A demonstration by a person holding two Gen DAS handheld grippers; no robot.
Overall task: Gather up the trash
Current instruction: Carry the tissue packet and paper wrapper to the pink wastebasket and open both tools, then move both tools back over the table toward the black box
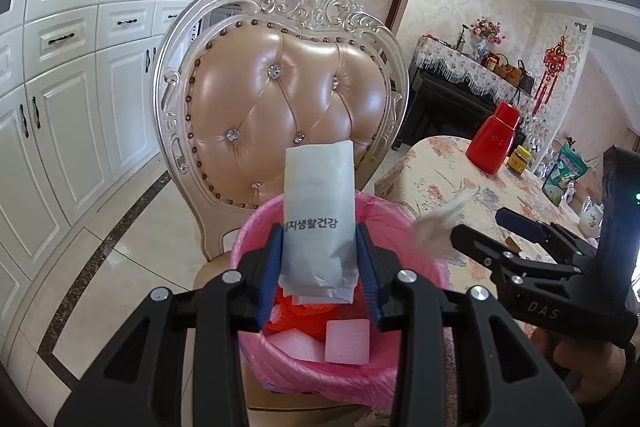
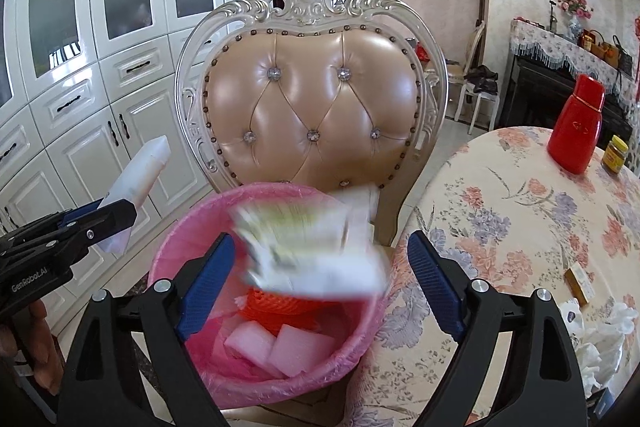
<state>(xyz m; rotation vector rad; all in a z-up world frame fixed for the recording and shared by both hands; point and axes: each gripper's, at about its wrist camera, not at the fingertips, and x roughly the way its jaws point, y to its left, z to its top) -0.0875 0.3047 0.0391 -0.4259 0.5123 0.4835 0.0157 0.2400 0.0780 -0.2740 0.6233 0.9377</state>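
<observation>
A bin lined with a pink bag (image 1: 256,227) (image 2: 180,247) stands on a chair seat and holds white foam blocks (image 1: 347,341) (image 2: 300,349) and orange netting (image 2: 276,301). My left gripper (image 1: 319,263) is shut on a grey-white packet with Korean print (image 1: 318,223) and holds it upright over the bin; the packet also shows at the left of the right wrist view (image 2: 136,179). My right gripper (image 2: 320,279) is open above the bin. A blurred white and yellow wrapper (image 2: 308,247) is in the air between its fingers, touching neither.
An ornate chair with a padded beige back (image 1: 288,99) (image 2: 316,103) stands behind the bin. A table with a floral cloth (image 2: 520,227) is at the right, with a red flask (image 2: 578,127), a jar (image 2: 615,154) and crumpled tissue (image 2: 600,339). White cabinets (image 1: 60,107) line the left.
</observation>
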